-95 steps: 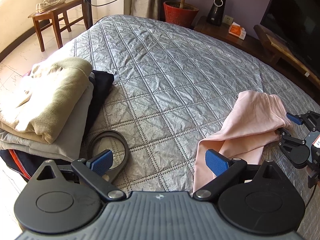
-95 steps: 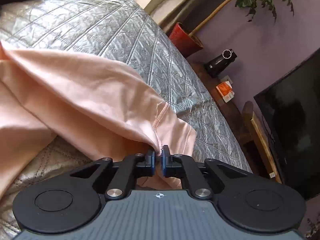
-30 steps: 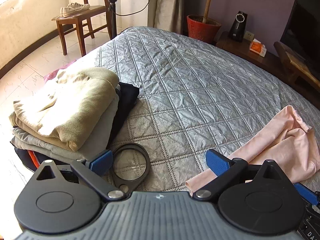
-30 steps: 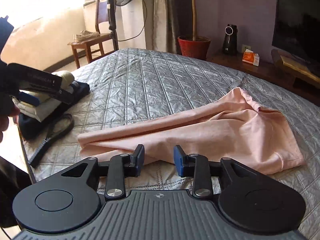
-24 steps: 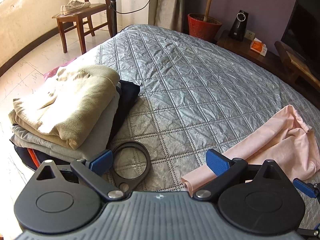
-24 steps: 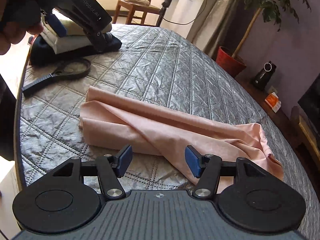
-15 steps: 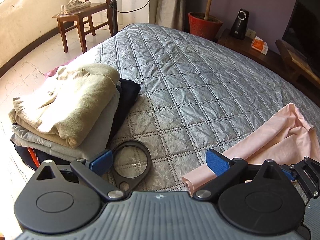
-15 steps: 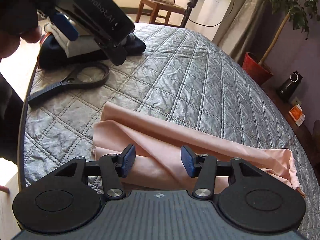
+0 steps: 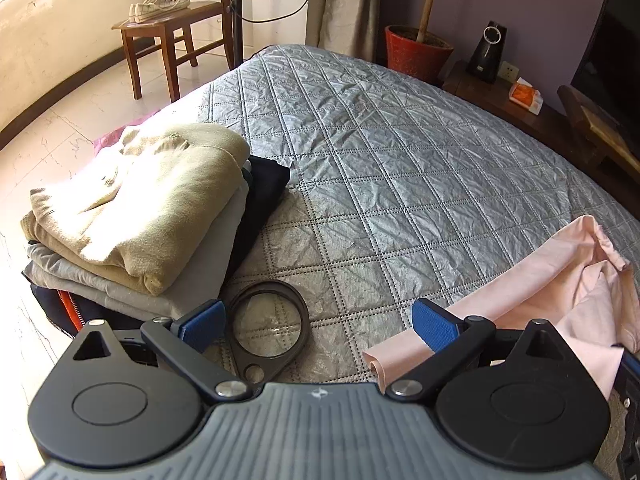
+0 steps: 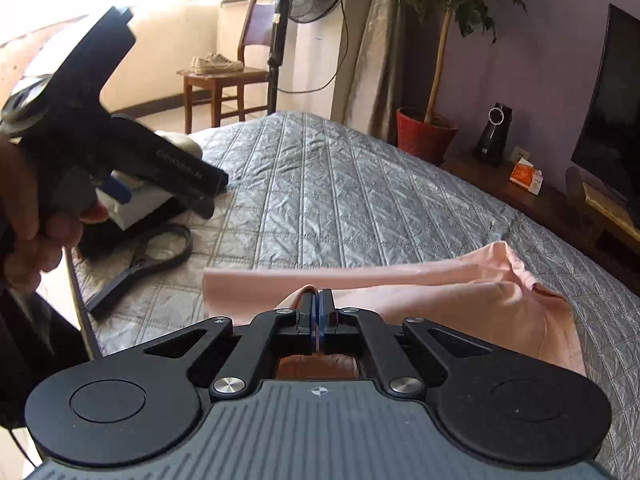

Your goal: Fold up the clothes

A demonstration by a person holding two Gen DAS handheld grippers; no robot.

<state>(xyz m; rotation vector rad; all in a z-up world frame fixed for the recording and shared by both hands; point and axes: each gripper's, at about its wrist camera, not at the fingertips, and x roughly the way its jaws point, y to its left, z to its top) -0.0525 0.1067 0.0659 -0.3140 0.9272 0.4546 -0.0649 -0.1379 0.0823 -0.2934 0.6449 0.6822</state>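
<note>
On the near right part of the bed [image 9: 400, 168], the pink garment [image 10: 460, 300] lies in a long rumpled roll running from near left toward the far right, its bunched end farthest from me. My right fingers [image 10: 319, 308] are clenched on a fold of its near edge, the blue pads pressed together with a small hump of pink cloth pinched between them and more of it showing in the gap behind them. The rest of the garment spreads out beyond and to the right of that grip, resting on the grey quilt.

My left fingers [image 9: 316, 320] are spread wide and grasp nothing. They hang above the near edge of the bed, with the right pad [image 9: 434, 326] just over the near left end of the pink garment; I cannot tell whether it touches the cloth. Between the two pads, on the quilt, lies a black magnifying glass [image 9: 266, 320]. Left of it sits a stack of folded clothes [image 9: 132, 216], a beige piece on top, grey below, dark ones at the bottom, well apart from the pink garment.
</note>
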